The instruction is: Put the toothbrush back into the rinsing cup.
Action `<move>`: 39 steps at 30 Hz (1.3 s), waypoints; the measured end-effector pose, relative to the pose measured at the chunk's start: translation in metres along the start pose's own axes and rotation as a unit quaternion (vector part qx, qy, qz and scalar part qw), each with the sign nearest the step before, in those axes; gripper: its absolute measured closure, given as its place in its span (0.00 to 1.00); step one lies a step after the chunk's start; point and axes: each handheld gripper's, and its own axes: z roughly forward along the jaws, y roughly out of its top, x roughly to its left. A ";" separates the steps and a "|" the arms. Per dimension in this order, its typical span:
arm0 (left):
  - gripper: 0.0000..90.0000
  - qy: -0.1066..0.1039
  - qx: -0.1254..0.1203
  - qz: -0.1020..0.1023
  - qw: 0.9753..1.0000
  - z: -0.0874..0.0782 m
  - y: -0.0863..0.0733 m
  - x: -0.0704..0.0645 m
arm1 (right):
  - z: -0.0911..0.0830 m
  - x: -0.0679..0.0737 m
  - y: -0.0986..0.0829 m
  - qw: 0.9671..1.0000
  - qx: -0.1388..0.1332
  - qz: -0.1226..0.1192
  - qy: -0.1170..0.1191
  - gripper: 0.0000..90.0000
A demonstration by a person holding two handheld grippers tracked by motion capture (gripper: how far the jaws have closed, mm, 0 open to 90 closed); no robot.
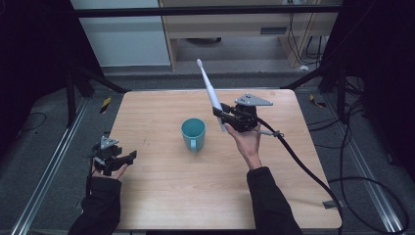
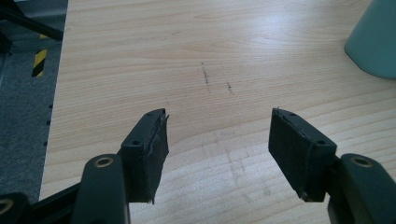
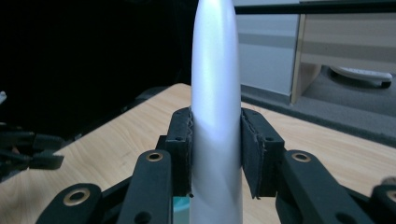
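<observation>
A: Where's the toothbrush (image 1: 211, 95)?

B: Clamped in my right tongs (image 1: 221, 114), tilted, up just right of the cup (image 1: 194, 133). My left tongs (image 1: 128, 156) gape wide, well left of the cup.

Cut-offs and hidden parts

Left gripper view: teal cup (image 2: 376, 39) cropped at upper right frame corner. Right gripper view: toothbrush (image 3: 215, 70) runs off top and bottom edges; fingers (image 3: 180, 144) cover its flanks.
</observation>
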 end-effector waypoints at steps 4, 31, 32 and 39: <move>0.41 0.000 0.000 0.001 1.000 0.000 0.000 0.000 | 0.012 0.002 0.002 1.000 -0.017 0.002 0.003 0.74; 0.41 0.003 -0.003 0.000 1.000 -0.001 0.000 0.002 | 0.089 0.017 -0.017 0.999 -0.025 0.008 0.022 0.74; 0.41 0.003 -0.003 0.000 1.000 -0.001 0.000 0.002 | 0.091 0.017 -0.019 0.999 -0.024 0.008 0.021 0.74; 0.41 0.003 -0.001 0.001 1.000 0.000 0.000 0.002 | 0.103 0.020 -0.032 1.000 -0.006 0.008 0.023 0.74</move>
